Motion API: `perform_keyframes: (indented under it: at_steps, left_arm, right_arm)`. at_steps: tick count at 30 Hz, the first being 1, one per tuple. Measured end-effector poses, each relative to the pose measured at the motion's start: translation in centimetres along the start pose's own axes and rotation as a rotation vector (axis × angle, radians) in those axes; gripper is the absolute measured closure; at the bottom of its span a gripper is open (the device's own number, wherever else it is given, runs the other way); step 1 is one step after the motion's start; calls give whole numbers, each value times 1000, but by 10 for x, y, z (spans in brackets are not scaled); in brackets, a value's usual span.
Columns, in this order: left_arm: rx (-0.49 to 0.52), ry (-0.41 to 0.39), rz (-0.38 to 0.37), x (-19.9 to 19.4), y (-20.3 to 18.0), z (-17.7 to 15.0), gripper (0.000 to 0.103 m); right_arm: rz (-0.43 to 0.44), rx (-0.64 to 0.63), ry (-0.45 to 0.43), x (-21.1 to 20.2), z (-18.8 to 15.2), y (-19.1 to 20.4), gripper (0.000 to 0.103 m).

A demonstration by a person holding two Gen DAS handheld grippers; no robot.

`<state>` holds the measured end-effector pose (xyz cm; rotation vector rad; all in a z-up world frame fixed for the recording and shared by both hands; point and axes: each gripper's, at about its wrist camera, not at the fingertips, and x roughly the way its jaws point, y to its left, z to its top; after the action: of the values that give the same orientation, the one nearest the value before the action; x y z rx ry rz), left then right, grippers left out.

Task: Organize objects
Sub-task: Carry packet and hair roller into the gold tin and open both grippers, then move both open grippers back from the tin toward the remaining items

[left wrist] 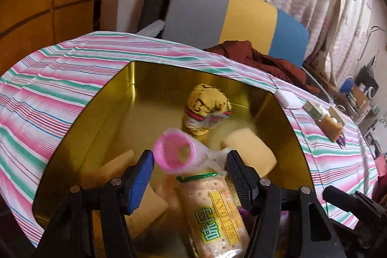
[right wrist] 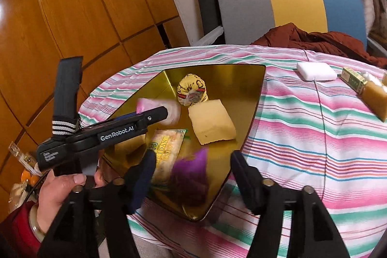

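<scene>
A gold tin box point(left wrist: 96, 127) point(right wrist: 251, 98) sits on the striped tablecloth. In it lie a cracker packet point(left wrist: 212, 209) point(right wrist: 167, 149), a pink roll in clear plastic point(left wrist: 175, 152) point(right wrist: 169, 113), a yellow cloth bundle point(left wrist: 208, 105) point(right wrist: 192, 90), pale sponge blocks point(left wrist: 251, 151) point(right wrist: 210, 125) and a blurred purple item point(right wrist: 191, 173). My left gripper point(left wrist: 189, 178) is open over the box, its jaws on either side of the pink roll and the packet's top. It also shows from the side in the right wrist view point(right wrist: 154, 116). My right gripper point(right wrist: 193, 175) is open above the box's near corner.
A white block point(right wrist: 315, 70), a green-labelled box point(right wrist: 353, 79) and a tan bar point(right wrist: 377, 98) lie on the cloth point(right wrist: 302, 137) to the right of the box. A striped chair point(right wrist: 290, 4) with a brown garment point(right wrist: 314, 38) stands behind the table. Wooden panels point(right wrist: 72, 16) are at left.
</scene>
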<state>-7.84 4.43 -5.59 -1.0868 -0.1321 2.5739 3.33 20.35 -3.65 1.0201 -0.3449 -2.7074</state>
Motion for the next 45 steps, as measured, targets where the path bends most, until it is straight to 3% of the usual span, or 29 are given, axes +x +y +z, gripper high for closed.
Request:
perform_keyframes:
  at_steps: [6,15,26,37,45]
  left_arm:
    - [-55,-48,52,-10,8,2,35]
    - [-104,-73,26,-22,3,4,35]
    - [12,-33,-49,-21,-44,-5,35]
    - [148,-7,-159,-31,-97,-20,35]
    - [183,41,-247,-33,-129,-39,35]
  right_arm:
    - [-7,26,-10,-5,-3,-8,31]
    - [-28,70,-26,-11,-5,-20,28]
    - [-99,159,-32,-17,-7,-50,24]
    - [-235,219,-12,-23,-10,-100,23]
    - [-342,242,-11,-39,-15,-146,23]
